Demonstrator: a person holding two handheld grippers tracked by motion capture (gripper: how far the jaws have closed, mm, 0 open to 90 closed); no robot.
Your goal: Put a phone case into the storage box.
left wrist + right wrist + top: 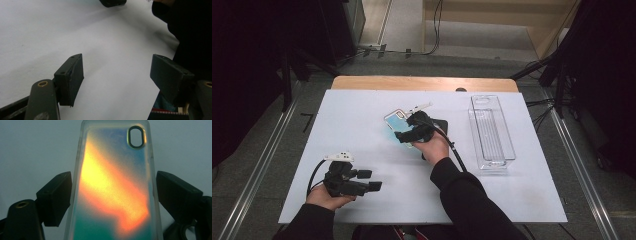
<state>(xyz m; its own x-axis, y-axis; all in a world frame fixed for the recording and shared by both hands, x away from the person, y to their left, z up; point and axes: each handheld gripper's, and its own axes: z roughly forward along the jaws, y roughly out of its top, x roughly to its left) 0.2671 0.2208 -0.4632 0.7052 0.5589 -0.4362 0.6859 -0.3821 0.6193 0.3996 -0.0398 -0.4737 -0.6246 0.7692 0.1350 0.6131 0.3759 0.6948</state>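
Case (113, 187) squeezed by right claw (408, 134) near table (362, 125) middle; left claw (117, 80) apart, empty. Could slip out, being smooth.

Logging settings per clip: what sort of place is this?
Probably a lab or recording workspace: a white table flanked by metal floor rails, cables trailing behind it, dark equipment around.

the high view is looking forward and down from above the near edge, taking in the whole white table (362, 115). the left gripper view is sitting low and close, facing the bare tabletop. the right gripper view is pointing closely at the phone case (112, 185), also lying mid-frame in the high view (394, 120).
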